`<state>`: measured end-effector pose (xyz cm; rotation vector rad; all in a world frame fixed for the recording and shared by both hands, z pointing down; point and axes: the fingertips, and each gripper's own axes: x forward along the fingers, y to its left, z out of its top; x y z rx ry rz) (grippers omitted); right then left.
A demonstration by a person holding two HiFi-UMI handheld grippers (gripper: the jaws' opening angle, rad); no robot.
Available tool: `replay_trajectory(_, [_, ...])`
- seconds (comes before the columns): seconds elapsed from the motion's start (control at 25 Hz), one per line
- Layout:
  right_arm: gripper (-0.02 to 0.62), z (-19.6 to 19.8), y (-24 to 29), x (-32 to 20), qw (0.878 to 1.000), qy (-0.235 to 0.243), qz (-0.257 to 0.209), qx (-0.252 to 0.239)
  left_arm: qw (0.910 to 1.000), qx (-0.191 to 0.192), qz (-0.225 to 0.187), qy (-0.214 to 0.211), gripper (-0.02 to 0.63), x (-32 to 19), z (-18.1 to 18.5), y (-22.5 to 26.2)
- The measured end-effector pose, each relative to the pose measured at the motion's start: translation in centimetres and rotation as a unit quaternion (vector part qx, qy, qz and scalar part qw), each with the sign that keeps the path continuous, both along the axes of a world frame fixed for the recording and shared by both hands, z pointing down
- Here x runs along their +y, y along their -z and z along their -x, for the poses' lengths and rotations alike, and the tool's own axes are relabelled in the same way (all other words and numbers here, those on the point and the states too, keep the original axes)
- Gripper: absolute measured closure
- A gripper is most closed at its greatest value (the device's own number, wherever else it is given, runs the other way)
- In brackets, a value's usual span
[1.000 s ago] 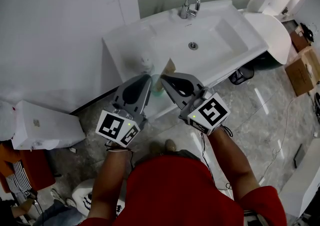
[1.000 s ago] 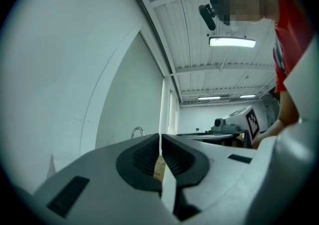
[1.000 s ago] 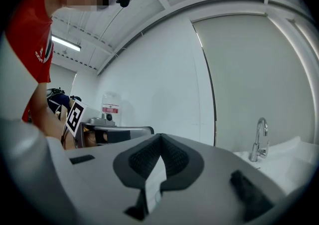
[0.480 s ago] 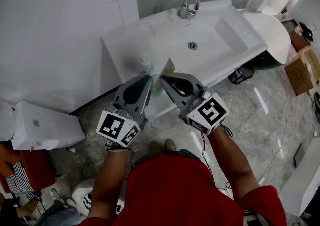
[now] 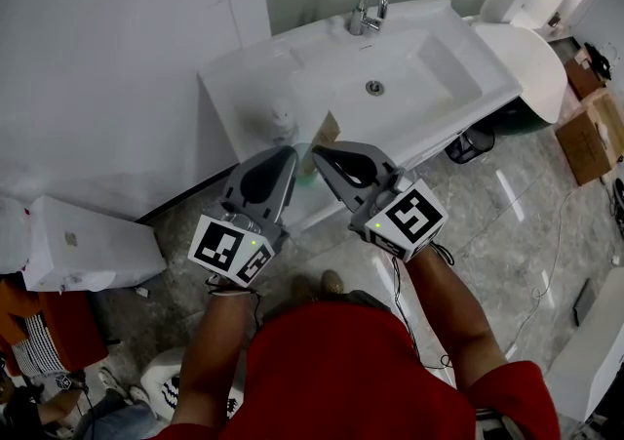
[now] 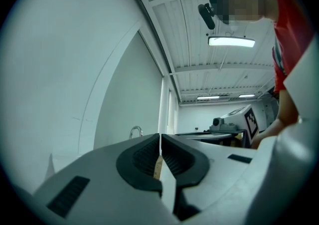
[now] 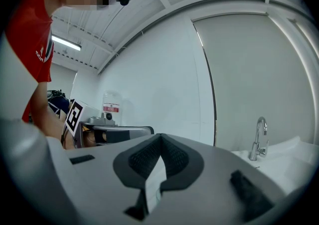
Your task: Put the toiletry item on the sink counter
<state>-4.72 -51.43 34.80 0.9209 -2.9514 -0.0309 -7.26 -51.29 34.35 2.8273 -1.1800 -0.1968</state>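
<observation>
I hold left claw and right claw pinched empty, seemingly parked, white item resting on tabletop just ahead

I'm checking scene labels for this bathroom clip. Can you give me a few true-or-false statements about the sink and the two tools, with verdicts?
1. The left tool and the right tool both have their jaws together. True.
2. The faucet stands at the basin's far edge. True.
3. The cardboard box sits in the sink. False: it is on the floor to the sink's right.
4. The right tool hangs over the drain. False: it is held in front of the sink, well short of the drain.
</observation>
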Motion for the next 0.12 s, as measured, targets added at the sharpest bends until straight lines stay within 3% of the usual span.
replay_trajectory(0.12, [0.568,-0.33,-0.55,0.09,1.000,-0.003,0.005,0.008,1.0000,-0.002,0.001,-0.001,0.580,0.24,-0.08,-0.20])
